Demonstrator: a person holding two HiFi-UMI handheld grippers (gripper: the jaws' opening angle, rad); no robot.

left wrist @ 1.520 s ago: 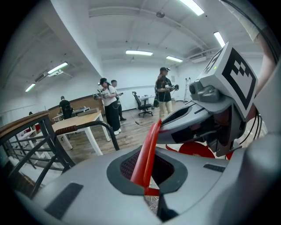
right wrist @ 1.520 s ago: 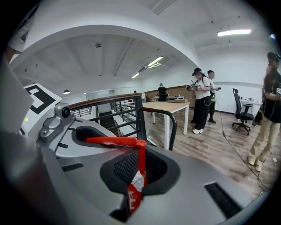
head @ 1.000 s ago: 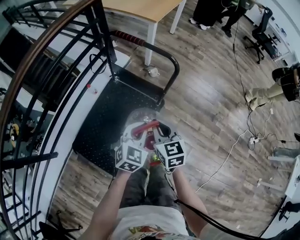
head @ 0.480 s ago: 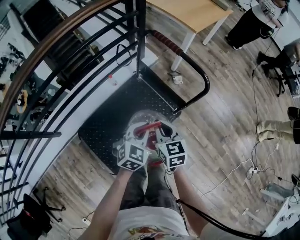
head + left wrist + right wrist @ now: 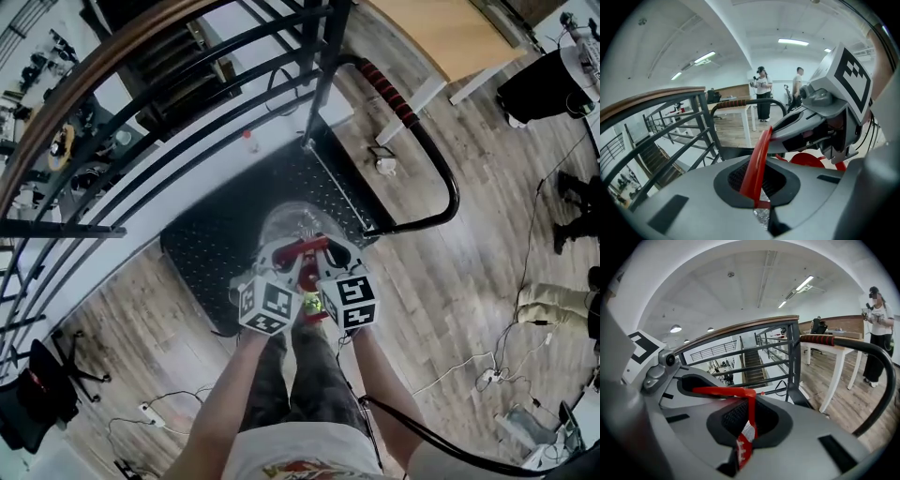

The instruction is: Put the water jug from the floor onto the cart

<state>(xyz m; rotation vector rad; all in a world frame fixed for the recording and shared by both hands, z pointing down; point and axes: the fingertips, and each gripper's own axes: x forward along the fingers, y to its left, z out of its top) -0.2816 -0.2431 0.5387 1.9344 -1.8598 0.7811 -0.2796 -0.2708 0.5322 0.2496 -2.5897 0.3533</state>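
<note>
The water jug [image 5: 289, 225] is a clear bottle with a red carry handle [image 5: 302, 249], seen from above in the head view. It hangs over the near part of the black studded cart deck [image 5: 211, 253]; whether it touches the deck I cannot tell. My left gripper [image 5: 281, 259] is shut on the handle's left end and my right gripper [image 5: 328, 255] on its right end. The red handle strip [image 5: 757, 164] is clamped in the jaws in the left gripper view, and the handle [image 5: 749, 413] is likewise clamped in the right gripper view.
The cart's black push bar [image 5: 448, 183] with a red grip [image 5: 386, 89] curves along the right. A dark metal railing [image 5: 141, 202] and stairwell run along the left. A wooden table [image 5: 441, 37] stands beyond, cables [image 5: 469, 380] lie on the floor, and people [image 5: 761, 91] stand far off.
Both grippers, with the jug between them, have moved forward from the cart's near corner to over its deck. The railing and the cart's push bar have drawn closer.
</note>
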